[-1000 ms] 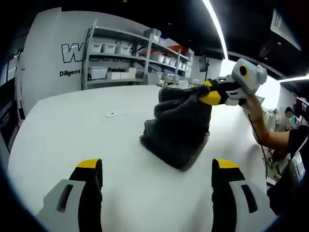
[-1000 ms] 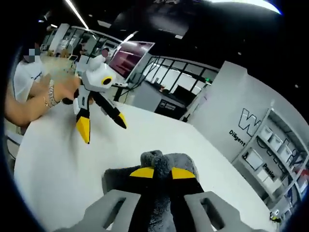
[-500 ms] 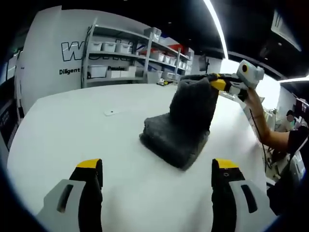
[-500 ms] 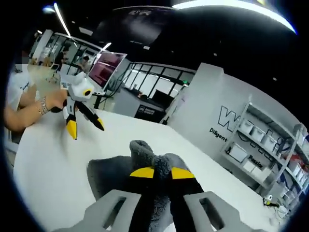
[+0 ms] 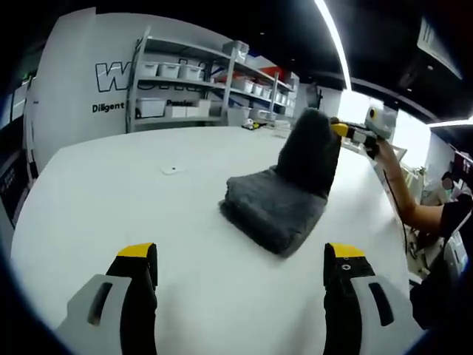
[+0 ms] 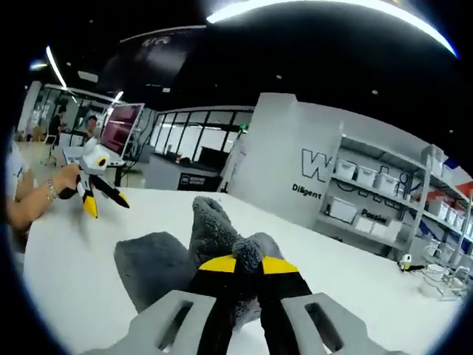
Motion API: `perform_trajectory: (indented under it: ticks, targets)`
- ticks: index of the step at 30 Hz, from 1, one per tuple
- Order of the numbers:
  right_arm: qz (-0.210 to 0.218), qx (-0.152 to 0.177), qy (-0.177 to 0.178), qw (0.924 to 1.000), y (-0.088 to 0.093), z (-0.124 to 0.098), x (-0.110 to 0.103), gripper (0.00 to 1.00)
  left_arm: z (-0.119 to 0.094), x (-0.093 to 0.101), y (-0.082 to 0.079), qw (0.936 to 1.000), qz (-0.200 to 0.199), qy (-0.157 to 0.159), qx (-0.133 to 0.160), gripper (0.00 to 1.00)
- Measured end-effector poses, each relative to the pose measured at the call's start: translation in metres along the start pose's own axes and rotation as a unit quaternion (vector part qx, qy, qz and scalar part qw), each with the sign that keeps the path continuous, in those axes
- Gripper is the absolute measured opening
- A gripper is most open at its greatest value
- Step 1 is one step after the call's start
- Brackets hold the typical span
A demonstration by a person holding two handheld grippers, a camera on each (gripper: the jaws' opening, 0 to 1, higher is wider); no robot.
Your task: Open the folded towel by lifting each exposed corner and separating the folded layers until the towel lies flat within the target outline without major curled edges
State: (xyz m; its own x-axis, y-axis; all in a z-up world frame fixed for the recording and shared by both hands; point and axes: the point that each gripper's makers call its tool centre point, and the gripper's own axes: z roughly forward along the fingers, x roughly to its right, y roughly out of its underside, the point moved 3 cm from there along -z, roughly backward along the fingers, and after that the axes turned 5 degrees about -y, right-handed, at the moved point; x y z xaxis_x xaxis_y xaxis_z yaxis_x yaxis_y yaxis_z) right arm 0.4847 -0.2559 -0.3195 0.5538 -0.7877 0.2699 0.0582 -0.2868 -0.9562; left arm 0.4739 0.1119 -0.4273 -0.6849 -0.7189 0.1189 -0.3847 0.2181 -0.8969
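The towel (image 5: 284,200), dark grey and thick-piled, lay near the middle of the white counter (image 5: 111,192), at about one o'clock from the left gripper's camera. Its lower layers sat flat as a folded pad, while one layer stood up from the far edge like a raised flap, its top corner pinched by the right gripper (image 5: 347,132). In the right gripper view the yellow-tipped fingers (image 6: 219,264) were closed together on a bunched corner of the towel (image 6: 214,229), pile spilling up between and above them.

A second earlier that layer had hung as a crumpled mass draped over the rest. Since then the right gripper had drawn up and away toward two o'clock, so the flap peeled back, straightened, and uncovered the flat layer beneath. By my reading, this meant the first fold was opening: the lifted layer had separated cleanly but had not yet been carried over and laid down.

The left gripper (image 5: 240,270) hung back at six o'clock, its fingers (image 5: 137,260) spread wide with nothing between them, well apart from the towel. In the right gripper view it showed small at nine o'clock (image 6: 100,198), held in a person's hand (image 6: 65,181).

No target outline was visible on the counter. Beyond, shelving (image 5: 185,81) with white bins stood against a wall at twelve o'clock.
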Motion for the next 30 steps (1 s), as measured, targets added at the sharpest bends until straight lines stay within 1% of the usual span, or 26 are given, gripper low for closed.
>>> perform_trajectory:
  ticks: [4,7,11,16,20,24,28,30]
  targets:
    - [0.02,0.009,0.018,0.9996,0.011,-0.01,0.013,0.05,0.002,-0.003,0.001,1.0,-0.001,-0.001,-0.004,0.92]
    - [0.042,0.005,0.032,0.9986,0.026,-0.018,0.024,0.05,0.002,-0.004,0.001,1.0,-0.002,-0.003,-0.005,0.92]
    - [0.074,0.002,0.04,0.9965,0.043,-0.026,0.034,0.05,0.002,-0.004,0.001,1.0,-0.002,-0.003,-0.005,0.92]
    - [0.089,-0.004,0.07,0.9936,0.063,-0.036,0.054,0.05,0.003,-0.005,0.0,1.0,-0.001,-0.002,-0.006,0.91]
    - [0.098,-0.011,0.094,0.9906,0.079,-0.044,0.065,0.05,0.003,-0.002,0.003,1.0,-0.001,-0.004,-0.007,0.91]
    - [0.118,-0.017,0.113,0.9865,0.094,-0.047,0.074,0.05,0.004,-0.002,0.004,0.9999,-0.001,-0.004,-0.01,0.91]
    - [0.162,-0.021,0.135,0.9773,0.114,-0.05,0.084,0.05,0.005,-0.002,0.005,0.9999,-0.002,-0.005,-0.012,0.91]
    - [0.169,-0.027,0.139,0.9753,0.122,-0.052,0.086,0.05,0.005,-0.003,0.005,0.9999,-0.002,-0.005,-0.012,0.91]
